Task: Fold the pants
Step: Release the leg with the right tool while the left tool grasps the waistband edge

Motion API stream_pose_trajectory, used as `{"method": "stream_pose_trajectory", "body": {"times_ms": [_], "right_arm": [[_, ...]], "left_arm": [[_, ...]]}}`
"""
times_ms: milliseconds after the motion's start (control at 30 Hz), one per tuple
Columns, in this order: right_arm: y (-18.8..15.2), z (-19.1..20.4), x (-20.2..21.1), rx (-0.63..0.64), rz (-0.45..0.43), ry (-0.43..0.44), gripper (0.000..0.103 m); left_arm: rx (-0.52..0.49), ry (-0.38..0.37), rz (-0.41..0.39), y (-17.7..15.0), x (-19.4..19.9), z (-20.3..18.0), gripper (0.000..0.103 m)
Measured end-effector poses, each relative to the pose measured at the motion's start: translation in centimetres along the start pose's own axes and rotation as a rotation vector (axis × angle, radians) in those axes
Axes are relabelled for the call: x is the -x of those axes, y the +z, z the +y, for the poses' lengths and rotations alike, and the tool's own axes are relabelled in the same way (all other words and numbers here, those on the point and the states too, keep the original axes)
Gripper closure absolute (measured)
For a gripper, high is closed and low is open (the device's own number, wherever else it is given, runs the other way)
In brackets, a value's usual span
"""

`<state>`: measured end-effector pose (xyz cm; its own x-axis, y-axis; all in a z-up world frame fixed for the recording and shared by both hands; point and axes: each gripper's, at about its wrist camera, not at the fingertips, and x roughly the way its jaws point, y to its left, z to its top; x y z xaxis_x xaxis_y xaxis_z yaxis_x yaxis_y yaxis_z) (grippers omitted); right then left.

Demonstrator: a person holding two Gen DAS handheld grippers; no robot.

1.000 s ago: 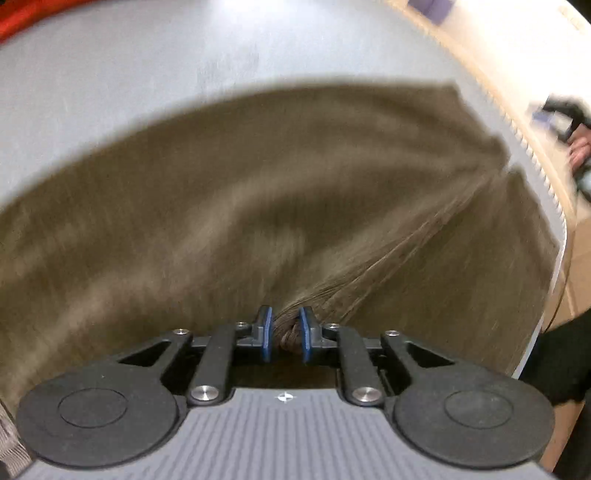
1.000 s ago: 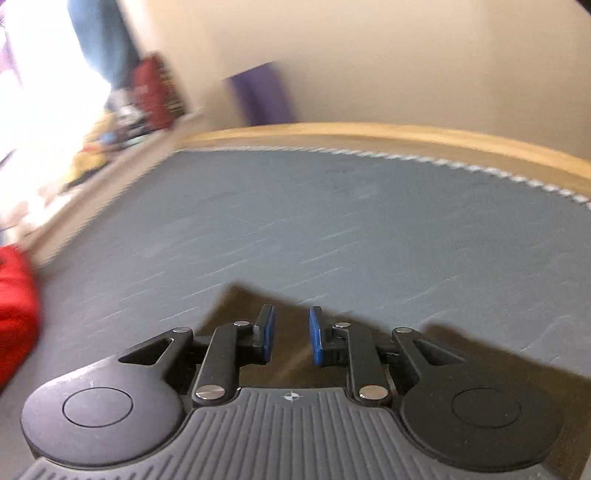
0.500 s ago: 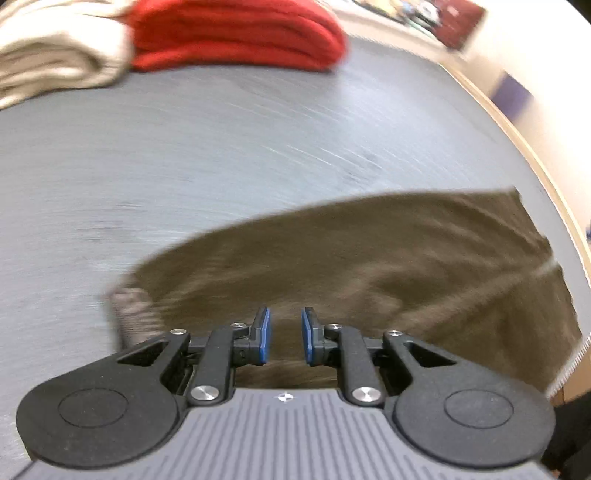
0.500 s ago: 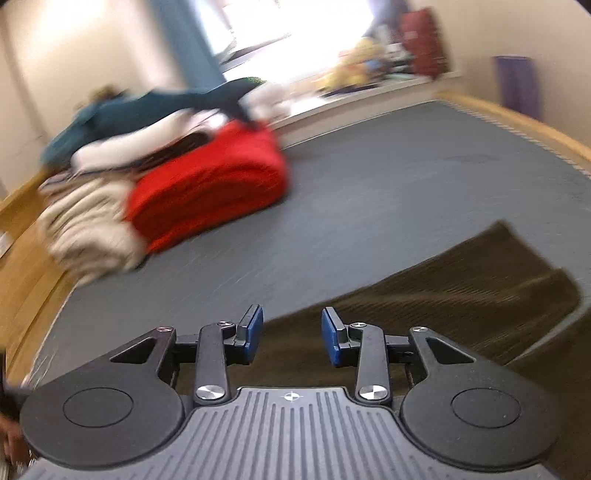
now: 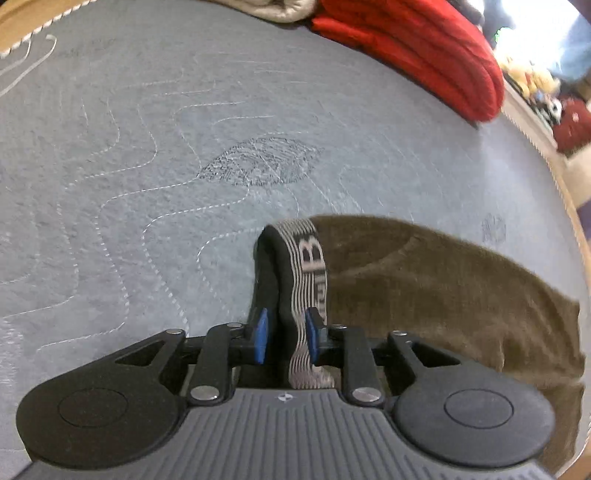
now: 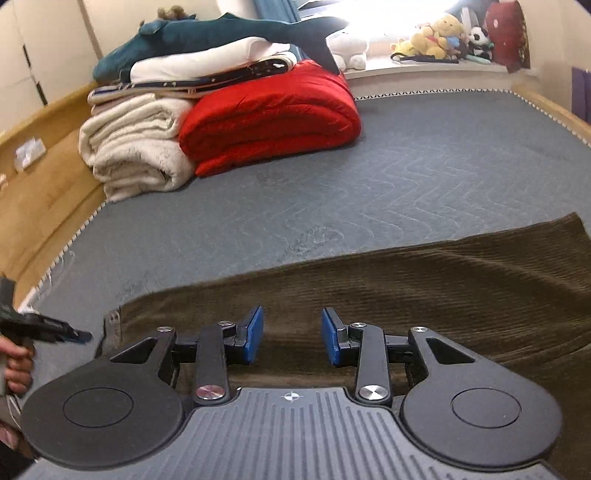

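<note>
Brown corduroy pants [image 6: 424, 291] lie flat on the grey mattress [image 6: 406, 177]. In the left wrist view the pants [image 5: 443, 280] stretch to the right, and their striped elastic waistband [image 5: 306, 273] runs between the blue pads of my left gripper [image 5: 284, 338]. The jaws stand a little apart around the band; I cannot tell whether they pinch it. My right gripper [image 6: 291, 334] is open and empty, low over the near edge of the pants. The left gripper [image 6: 48, 328] shows at the far left of the right wrist view, beside the waist end.
A red folded quilt [image 6: 273, 118], a cream blanket [image 6: 133, 144], more bedding and a plush shark [image 6: 221, 33] are stacked at the head of the bed. A wooden bed frame [image 6: 48, 177] edges the mattress. Soft toys [image 6: 439, 37] sit on the windowsill.
Both grippers have swung round to the waist end. The left let go of the bunched fabric and now straddles the waistband. The right gripper has opened wider over the pants.
</note>
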<state>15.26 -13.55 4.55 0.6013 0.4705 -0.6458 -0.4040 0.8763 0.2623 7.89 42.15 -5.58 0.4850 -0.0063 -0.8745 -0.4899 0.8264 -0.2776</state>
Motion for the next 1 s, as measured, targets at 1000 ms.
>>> {"method": "stream_pose_trajectory", "body": {"times_ms": [1000], "right_arm": [[-0.1, -3.0, -3.3, -0.06, 0.012, -0.083, 0.066]], "left_arm": [[-0.042, 0.226, -0.018, 1.0, -3.9, -3.1, 0.047]]}}
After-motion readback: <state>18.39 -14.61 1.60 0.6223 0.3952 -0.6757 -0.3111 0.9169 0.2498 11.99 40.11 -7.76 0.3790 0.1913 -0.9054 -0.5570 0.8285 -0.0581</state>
